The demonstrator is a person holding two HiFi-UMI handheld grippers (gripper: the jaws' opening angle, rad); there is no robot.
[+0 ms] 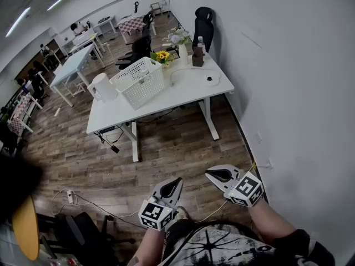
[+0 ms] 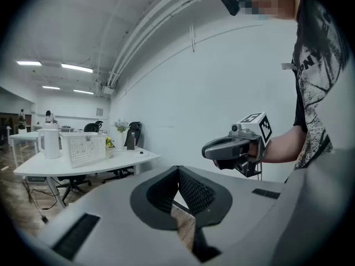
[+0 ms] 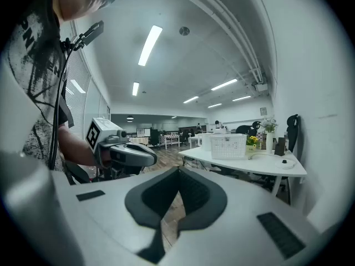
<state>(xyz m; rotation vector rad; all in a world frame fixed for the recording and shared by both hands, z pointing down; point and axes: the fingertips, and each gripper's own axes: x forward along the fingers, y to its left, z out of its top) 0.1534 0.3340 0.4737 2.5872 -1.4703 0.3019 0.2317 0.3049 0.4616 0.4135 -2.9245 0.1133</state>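
Both tongs hang side by side at the bottom middle of the head view, over the wood plank floor (image 1: 166, 148). The left tongs (image 1: 178, 180) are closed, tips pressed together with nothing between them. The right tongs (image 1: 208, 174) are closed and empty too. The 2 are near each other but not touching, and each shows in the other's gripper view, held out from a bare forearm.

The nearest furniture is the white bench (image 1: 191, 87), in the upper middle of the head view, well apart from both tongs. Its far right corner sits close to the white wall (image 1: 288, 65). On the bench stands a white slatted basket (image 1: 141, 82), upright, at the middle. Just left of it is a white jug (image 1: 102, 86). Behind the basket, toward the top of the frame, are sunflowers (image 1: 162, 55), a white vase of pale flowers (image 1: 182, 50) and a dark bottle (image 1: 198, 53), all close together. A white cable loops across the right part of the top to a small round puck (image 1: 209, 80).

A black office chair (image 1: 203, 24) stands beyond the bench by the wall. A power strip (image 1: 70, 196) with its cable lies on the floor at lower left.
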